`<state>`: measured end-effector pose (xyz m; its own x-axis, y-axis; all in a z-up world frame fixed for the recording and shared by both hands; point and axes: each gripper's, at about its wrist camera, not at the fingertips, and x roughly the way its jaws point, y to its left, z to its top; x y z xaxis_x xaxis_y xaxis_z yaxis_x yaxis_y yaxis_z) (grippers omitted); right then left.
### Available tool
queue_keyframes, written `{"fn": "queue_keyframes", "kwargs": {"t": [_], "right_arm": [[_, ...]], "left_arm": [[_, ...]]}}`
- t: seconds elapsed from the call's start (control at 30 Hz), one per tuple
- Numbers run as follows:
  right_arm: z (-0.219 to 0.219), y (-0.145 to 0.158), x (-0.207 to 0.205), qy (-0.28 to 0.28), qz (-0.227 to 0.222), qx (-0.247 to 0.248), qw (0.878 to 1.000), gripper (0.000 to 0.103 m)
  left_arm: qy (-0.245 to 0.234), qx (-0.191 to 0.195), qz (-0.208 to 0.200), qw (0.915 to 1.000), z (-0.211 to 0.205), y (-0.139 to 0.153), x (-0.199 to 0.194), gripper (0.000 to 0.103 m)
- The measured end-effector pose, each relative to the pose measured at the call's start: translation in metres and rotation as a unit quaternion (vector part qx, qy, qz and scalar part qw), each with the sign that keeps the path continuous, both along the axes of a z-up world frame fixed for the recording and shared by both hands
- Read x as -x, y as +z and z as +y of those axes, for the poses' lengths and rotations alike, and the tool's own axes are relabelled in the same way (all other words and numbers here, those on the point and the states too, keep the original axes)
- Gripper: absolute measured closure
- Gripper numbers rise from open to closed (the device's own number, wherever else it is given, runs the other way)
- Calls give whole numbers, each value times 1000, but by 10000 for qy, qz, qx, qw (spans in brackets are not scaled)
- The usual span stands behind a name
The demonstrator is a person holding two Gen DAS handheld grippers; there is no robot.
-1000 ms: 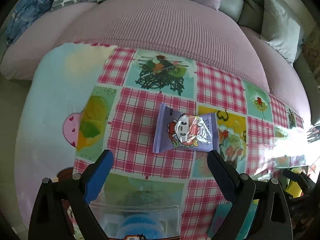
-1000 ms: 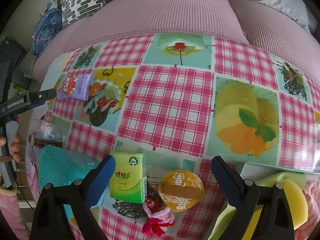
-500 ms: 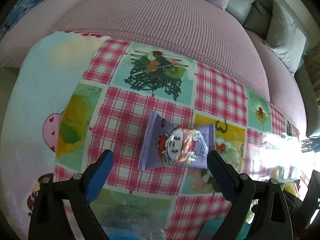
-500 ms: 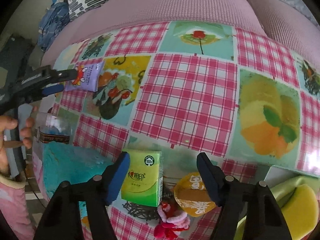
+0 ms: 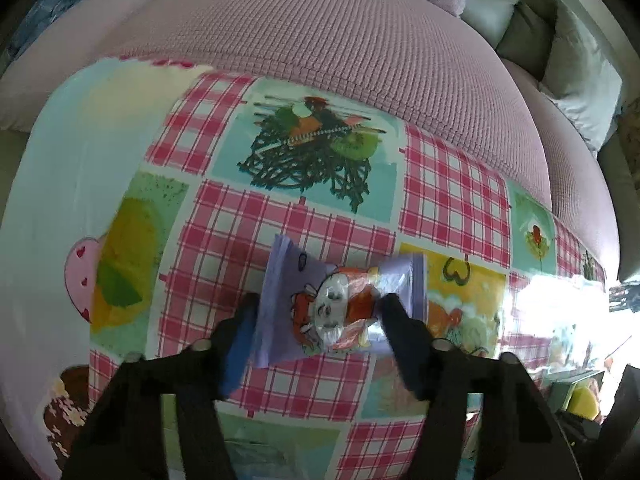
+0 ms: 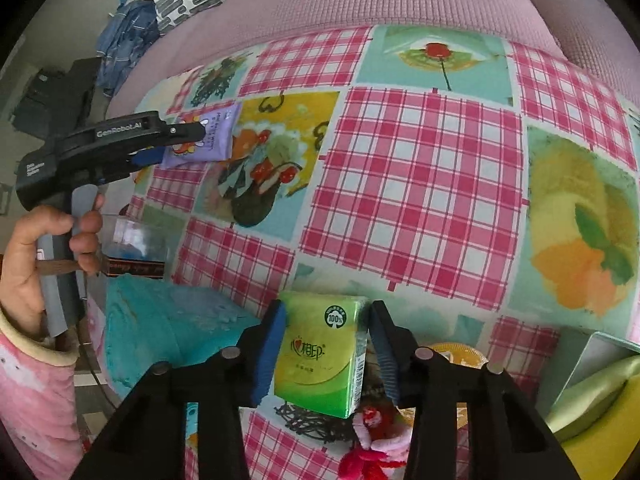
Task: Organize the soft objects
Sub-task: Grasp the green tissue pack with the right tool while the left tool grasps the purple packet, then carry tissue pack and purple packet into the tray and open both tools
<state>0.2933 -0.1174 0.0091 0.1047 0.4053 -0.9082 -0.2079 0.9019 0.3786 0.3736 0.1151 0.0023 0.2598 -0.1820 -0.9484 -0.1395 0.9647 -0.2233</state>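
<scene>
The purple packet (image 5: 340,304) lies flat on the checked cloth (image 5: 452,196) over the bench; the left gripper (image 5: 320,320) has just been closing, its fingers pressing the packet's two ends; toward the cloth's near edge, the right gripper (image 6: 326,344) has just been closing too, its fingers flanking the green tissue pack (image 6: 320,356), contact uncertain; a teal towel (image 6: 168,332) lies beside that pack.

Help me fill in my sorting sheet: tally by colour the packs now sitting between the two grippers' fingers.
Purple snack packet: 1, between the left gripper's fingers.
Green tissue pack: 1, between the right gripper's fingers.
Total: 2. Both pairs of jaws have just been closing onto them.
</scene>
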Motion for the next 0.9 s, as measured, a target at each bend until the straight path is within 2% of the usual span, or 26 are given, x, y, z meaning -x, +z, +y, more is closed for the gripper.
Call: {"fn": "queue_keyframes", "kwargs": {"t": [0.03, 0.07, 0.17, 0.23, 0.57, 0.9], "right_arm": [[0, -1, 0, -13, -6, -23, 10000, 59], [0, 0, 0, -37, -12, -50, 10000, 61], [-7, 1, 2, -118, -37, -175, 9998, 68], [-10, 3, 4, -150, -67, -254, 9995, 71], [-40, 9, 11, -397, -186, -542, 9976, 78], [-73, 41, 24, -769, -551, -853, 9919, 78]], "left_arm": [[23, -2, -14, 10000, 1, 0, 0, 53], [27, 41, -45, 10000, 2, 0, -1, 65], [78, 110, -101, 9999, 7, 0, -2, 77], [101, 119, -145, 9998, 10, 1, -2, 80], [123, 397, -473, 9980, 17, 29, 16, 91], [52, 786, -1034, 9915, 12, 73, 39, 93]]}}
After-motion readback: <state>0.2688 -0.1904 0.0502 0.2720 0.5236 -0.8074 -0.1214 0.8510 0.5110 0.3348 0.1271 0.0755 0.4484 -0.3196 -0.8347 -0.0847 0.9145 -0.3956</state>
